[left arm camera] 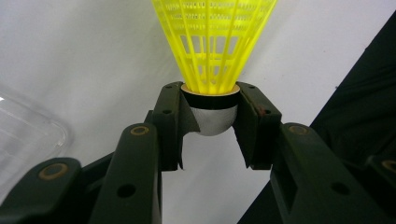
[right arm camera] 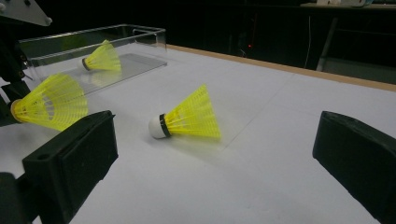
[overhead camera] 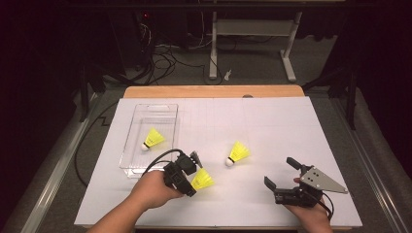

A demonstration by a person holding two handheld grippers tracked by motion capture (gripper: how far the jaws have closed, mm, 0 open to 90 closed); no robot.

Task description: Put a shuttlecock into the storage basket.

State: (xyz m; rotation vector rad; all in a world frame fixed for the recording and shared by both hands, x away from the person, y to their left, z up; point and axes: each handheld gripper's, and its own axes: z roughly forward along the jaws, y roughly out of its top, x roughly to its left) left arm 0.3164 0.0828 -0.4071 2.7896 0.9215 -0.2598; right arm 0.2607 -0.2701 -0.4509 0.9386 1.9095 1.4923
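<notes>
My left gripper [overhead camera: 193,180] is shut on the white cork of a yellow shuttlecock [overhead camera: 202,179], its skirt pointing right; the left gripper view shows the cork [left arm camera: 212,117] pinched between both pads [left arm camera: 170,126]. The held shuttlecock [right arm camera: 49,101] also appears at the left of the right gripper view. A second yellow shuttlecock [overhead camera: 237,153] [right arm camera: 187,119] lies loose on the white table mid-centre. A third one [overhead camera: 153,139] [right arm camera: 102,58] lies inside the clear plastic tray [overhead camera: 170,109]. My right gripper [overhead camera: 284,172] rests at the front right, jaws wide open with nothing between them.
The clear tray [right arm camera: 149,31] stands at the left of the white table top [overhead camera: 272,121]. A wooden strip [overhead camera: 214,91] edges the far side. Cables and a desk frame [overhead camera: 252,29] lie on the floor beyond.
</notes>
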